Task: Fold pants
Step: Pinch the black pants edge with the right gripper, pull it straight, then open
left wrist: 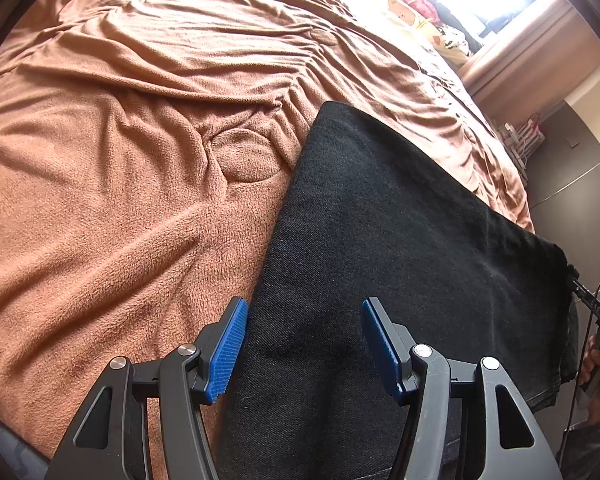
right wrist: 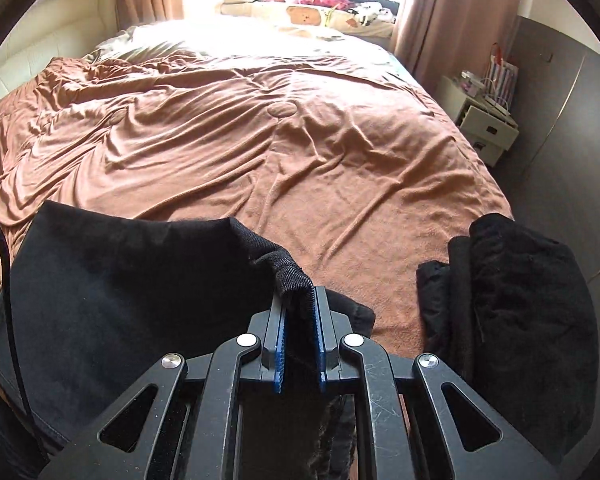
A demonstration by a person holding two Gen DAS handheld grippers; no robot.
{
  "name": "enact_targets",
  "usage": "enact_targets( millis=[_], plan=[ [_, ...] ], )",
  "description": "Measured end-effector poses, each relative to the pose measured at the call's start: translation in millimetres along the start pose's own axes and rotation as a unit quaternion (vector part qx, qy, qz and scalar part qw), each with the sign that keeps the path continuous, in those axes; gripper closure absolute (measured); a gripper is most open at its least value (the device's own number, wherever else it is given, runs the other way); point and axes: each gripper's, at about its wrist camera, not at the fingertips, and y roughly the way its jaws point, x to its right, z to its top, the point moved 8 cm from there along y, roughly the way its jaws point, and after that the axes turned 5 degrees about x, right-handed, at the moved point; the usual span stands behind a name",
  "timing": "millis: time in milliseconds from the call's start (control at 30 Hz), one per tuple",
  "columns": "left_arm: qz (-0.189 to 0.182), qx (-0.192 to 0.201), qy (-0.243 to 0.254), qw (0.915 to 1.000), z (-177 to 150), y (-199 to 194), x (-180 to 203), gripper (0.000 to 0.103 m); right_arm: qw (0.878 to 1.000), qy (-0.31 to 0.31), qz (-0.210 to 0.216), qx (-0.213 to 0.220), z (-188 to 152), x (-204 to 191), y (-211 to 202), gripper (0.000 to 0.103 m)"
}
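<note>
The black pants (left wrist: 400, 220) lie flat on the brown blanket (left wrist: 120, 200). My left gripper (left wrist: 305, 308) stands open just above their near part. Its blue pads (left wrist: 226, 352) straddle bare cloth and grip nothing. At the far right of the left wrist view my right gripper (left wrist: 578, 285) pinches the pants' right corner, with a hand (left wrist: 596, 364) behind it. In the right wrist view the right gripper (right wrist: 300, 292) is shut on a raised edge of the pants (right wrist: 120, 272), and the cloth rises in a peak above the pads.
A stack of folded black clothes (right wrist: 520, 300) sits on the blanket (right wrist: 300, 152) to the right of the right gripper. Pillows and soft toys (right wrist: 312, 4) lie at the head of the bed. A white nightstand (right wrist: 484, 124) stands beside the bed's right edge.
</note>
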Motion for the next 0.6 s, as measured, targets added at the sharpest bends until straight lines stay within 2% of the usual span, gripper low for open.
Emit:
enact_targets(
  millis=[233,400,467,600],
  plan=[
    [0.002,-0.002,0.0,1.0,5,7,2,0.042,0.999,0.033,-0.002,-0.022,-5,19,32,0.096],
    [0.001,-0.002,-0.004,1.0,12,10,-2,0.051,0.998,0.053,-0.004,-0.032,-7,27,38,0.096],
    [0.001,-0.002,-0.01,0.9999,14,10,-5,0.057,0.998,0.059,-0.01,-0.029,-5,34,40,0.096],
    [0.004,0.003,-0.019,0.9998,17,10,-12,0.061,0.996,0.081,-0.011,-0.033,-7,43,43,0.096]
  ],
)
